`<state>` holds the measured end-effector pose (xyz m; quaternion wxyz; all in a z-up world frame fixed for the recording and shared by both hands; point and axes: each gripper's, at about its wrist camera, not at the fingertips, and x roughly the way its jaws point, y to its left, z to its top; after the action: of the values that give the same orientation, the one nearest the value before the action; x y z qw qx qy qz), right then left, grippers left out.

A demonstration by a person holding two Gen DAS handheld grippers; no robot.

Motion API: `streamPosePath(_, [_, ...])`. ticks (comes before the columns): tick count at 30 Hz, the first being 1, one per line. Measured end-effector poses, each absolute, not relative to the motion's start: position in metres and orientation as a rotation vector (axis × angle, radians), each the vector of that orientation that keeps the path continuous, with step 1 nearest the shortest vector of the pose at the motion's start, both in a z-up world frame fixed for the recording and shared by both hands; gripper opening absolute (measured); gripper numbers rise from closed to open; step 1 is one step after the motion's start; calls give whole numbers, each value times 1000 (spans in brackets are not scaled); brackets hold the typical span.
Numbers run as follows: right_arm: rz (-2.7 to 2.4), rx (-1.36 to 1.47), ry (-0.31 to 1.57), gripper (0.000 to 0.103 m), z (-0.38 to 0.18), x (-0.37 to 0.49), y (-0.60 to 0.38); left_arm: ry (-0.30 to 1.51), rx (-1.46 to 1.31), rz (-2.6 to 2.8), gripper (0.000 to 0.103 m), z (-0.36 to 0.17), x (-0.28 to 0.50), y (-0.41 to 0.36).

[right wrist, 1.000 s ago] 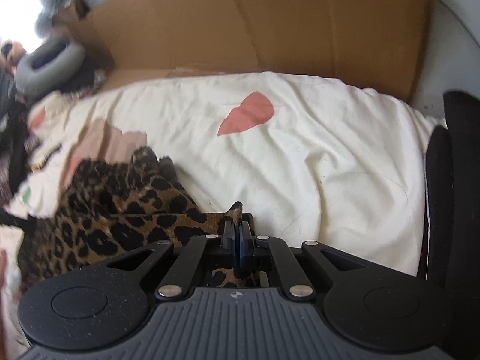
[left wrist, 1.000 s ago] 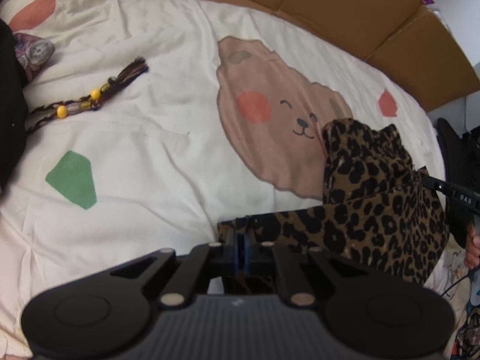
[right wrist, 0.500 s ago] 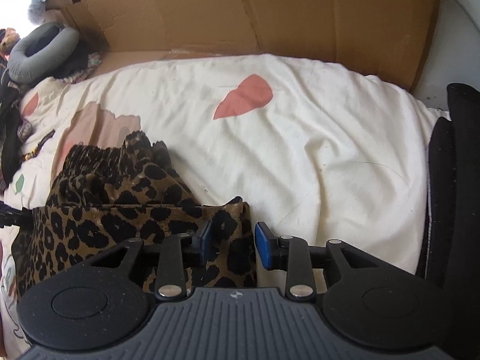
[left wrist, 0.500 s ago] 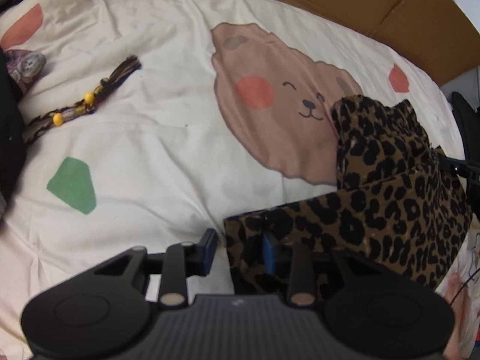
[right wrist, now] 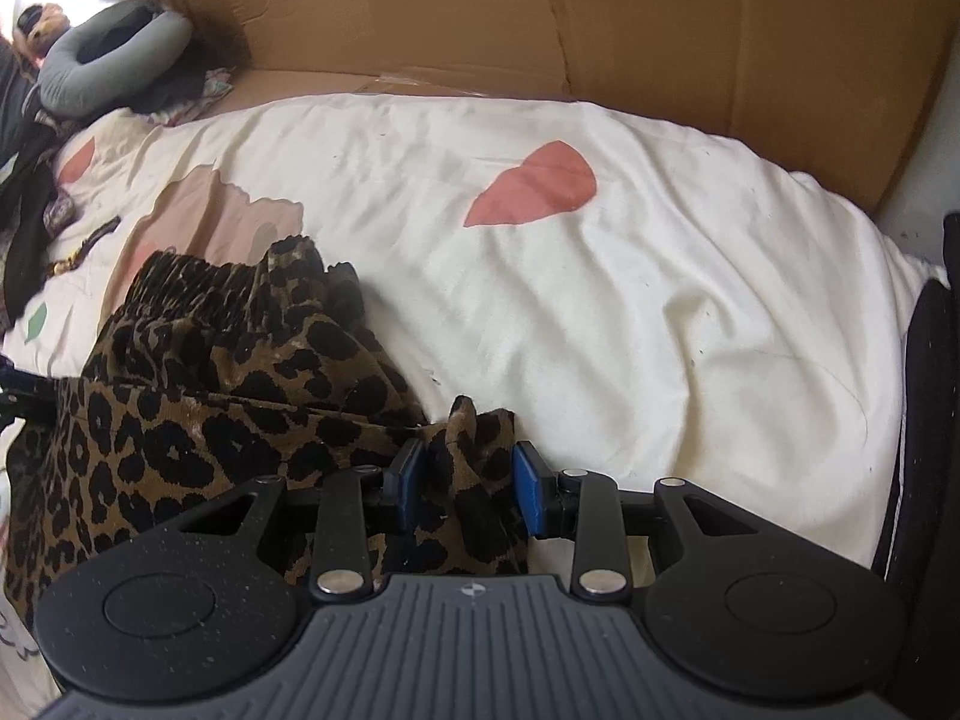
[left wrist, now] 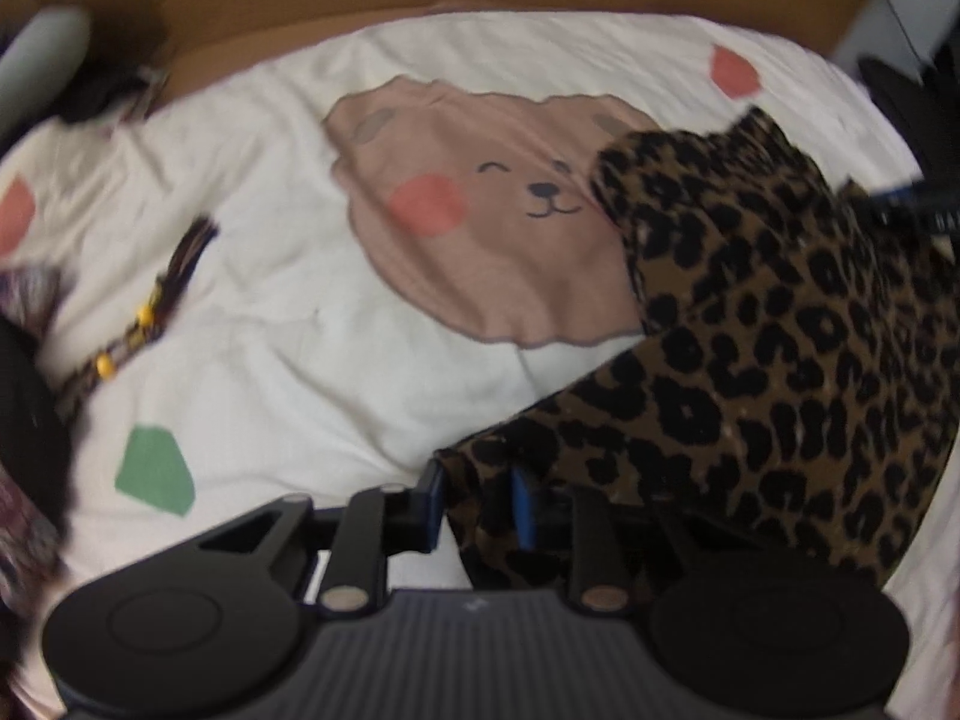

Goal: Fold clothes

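Two low wrist views, shared garment [left wrist: 780, 330]

The garment [right wrist: 198, 420] sits on the blanket [right wrist: 600, 300], cardboard [right wrist: 540, 12] behind it. A beaded cord [left wrist: 138, 312] lies off to its left, a neck pillow [right wrist: 102, 69] in the far-left corner.

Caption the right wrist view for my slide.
Open right hand-held gripper straddling a corner of the leopard-print fabric garment on a cream bedsheet.

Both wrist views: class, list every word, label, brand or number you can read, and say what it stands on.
No text reads with certainty.
Pale letters on the right tool, seen at the left view's right edge: too blurred to read.
Small mark on each tool's ribbed body: a logo, not letters.
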<state>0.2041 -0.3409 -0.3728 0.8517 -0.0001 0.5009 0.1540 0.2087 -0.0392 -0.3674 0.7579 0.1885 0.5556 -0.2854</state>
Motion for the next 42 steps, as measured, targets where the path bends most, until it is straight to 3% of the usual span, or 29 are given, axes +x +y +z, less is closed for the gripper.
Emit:
streamPosePath(3, [327,-14,1043,36,-373,202,-339,1181,465,-635,24,-367,203,-45])
streamPosePath(10, [334,2,1044,36,-374,207,-339,1251,312,-589,26,-369,216,-30])
streamPosePath(15, [347,7,1035,14,-370,204,-337,1280,228,-578,12,-365,222,-20])
streamPosePath(18, [317,65,1044,10,-364,204,-342,1287,191,-570,8,-361,222,-13])
streamPosePath(42, [199,192,854,9,-271,177,-354,1133,64,-566,7,-266,241,1])
